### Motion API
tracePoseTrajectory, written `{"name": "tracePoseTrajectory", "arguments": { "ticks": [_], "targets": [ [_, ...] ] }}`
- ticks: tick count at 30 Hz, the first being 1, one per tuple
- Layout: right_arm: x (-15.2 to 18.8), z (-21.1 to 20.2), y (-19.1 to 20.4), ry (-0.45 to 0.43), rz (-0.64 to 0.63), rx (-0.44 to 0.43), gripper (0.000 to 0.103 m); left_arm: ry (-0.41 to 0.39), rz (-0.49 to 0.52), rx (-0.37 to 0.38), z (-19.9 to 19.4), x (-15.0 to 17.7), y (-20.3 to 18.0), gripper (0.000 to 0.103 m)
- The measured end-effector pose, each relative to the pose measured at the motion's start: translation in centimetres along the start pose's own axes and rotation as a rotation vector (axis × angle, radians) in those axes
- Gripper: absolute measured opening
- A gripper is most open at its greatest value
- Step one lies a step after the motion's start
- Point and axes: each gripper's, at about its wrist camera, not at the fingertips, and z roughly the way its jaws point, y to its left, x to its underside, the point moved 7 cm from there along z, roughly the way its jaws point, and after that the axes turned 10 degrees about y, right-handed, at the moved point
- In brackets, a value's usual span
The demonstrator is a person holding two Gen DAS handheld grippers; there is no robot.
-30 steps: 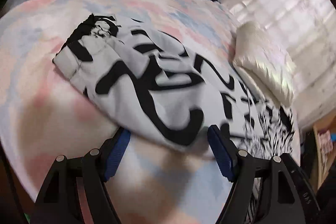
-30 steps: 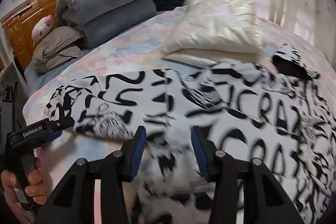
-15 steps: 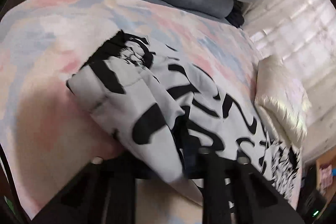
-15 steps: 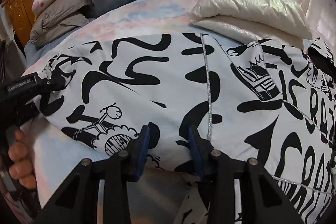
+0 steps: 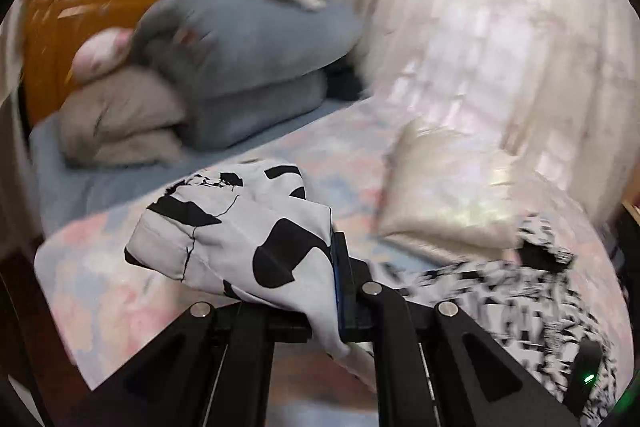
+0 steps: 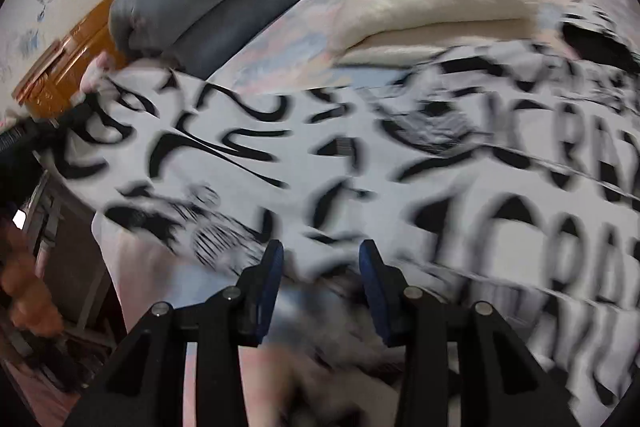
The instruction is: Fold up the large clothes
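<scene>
Seemingly, progress: the fold is only beginning; the black-and-white printed garment lies mostly spread across the bed, with one end lifted and no finished crease visible.
Left tongs: the left tongs are closed tight on a bunched end of the garment, held clear of the bed.
Right tongs: the right tongs stand partly open at the garment's near edge; blur hides whether cloth sits between the blue pads.
Left to do: by this judgement, carrying the raised end over, then the remaining folds.
Left view only: the clamped end and a cream pillow beyond.
Right view only: the garment's broad spread and lettering.
</scene>
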Motion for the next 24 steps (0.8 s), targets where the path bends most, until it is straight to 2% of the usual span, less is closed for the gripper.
{"name": "tracePoseTrajectory", "arguments": {
  "ticks": [3,7,9,14,17,22,24],
  "targets": [
    [2.0,-3.2,-4.1,-0.032,0.049,0.053,0.039,-0.015,0.066,0.076,-2.5,-0.8,-5.3,0.005],
    [4.9,-7.8,-10.5,-0.090,0.175,0.084,0.039,-0.010,0.155,0.181,-4.5,-0.3,-13.1,0.005],
    [6.1,-9.7,-13.3,-0.121,0.228,0.105,0.039,0.004,0.211,0.235,-4.9,0.6,-17.9,0.005],
    [9.0,-15.2,-20.7,-0.218,0.371,0.161,0.039,0.061,0.320,0.304,-4.1,4.1,-27.5,0.005],
    [10.5,-17.6,-24.1,-0.265,0.436,0.172,0.039,0.127,0.389,0.316,-2.1,7.5,-32.5,0.005],
    [13.7,-19.5,-28.4,-0.286,0.516,0.184,0.040,0.323,0.519,0.309,2.8,15.4,-38.9,0.010],
    [14.7,-19.6,-29.6,-0.281,0.542,0.183,0.040,0.402,0.560,0.313,4.4,18.6,-40.4,0.025]
  ]
}}
